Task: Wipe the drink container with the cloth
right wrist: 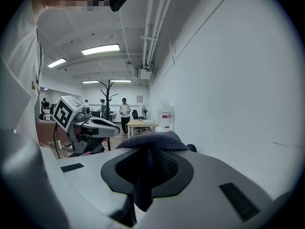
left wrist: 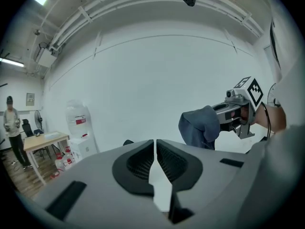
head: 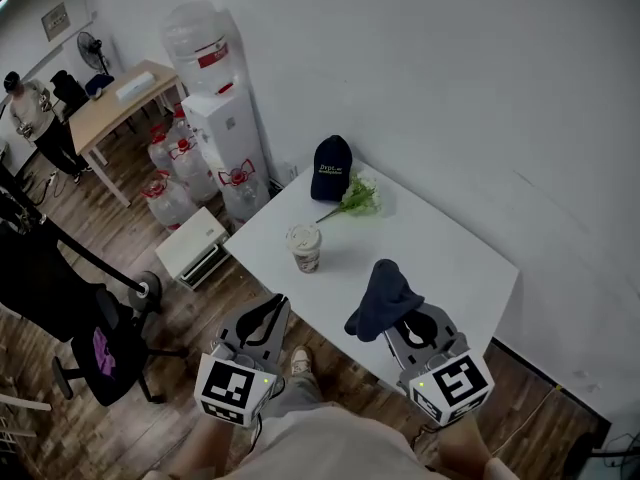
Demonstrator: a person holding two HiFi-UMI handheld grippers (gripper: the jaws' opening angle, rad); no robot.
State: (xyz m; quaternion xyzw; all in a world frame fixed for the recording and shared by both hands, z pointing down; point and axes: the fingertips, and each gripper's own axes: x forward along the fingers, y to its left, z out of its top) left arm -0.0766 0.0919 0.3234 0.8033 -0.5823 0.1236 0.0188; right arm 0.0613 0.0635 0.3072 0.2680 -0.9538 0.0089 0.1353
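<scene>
The drink container, a lidded paper cup (head: 303, 247), stands upright near the left corner of the white table (head: 450, 258). A dark blue cloth (head: 383, 300) hangs bunched from my right gripper (head: 402, 320), which is shut on it at the table's near edge, to the right of the cup. In the right gripper view the cloth (right wrist: 151, 142) fills the gap between the jaws of my right gripper (right wrist: 145, 175). My left gripper (head: 273, 306) hovers off the near left edge, short of the cup. Its jaws (left wrist: 155, 156) are shut with nothing in them. The cloth (left wrist: 200, 127) shows to its right.
A dark cap (head: 331, 168) and a green sprig (head: 357, 198) lie at the table's far corner. A water dispenser (head: 215, 98) and several water jugs (head: 170, 193) stand to the left on the wood floor. An office chair (head: 95, 353) is near left. People stand far off (right wrist: 125, 111).
</scene>
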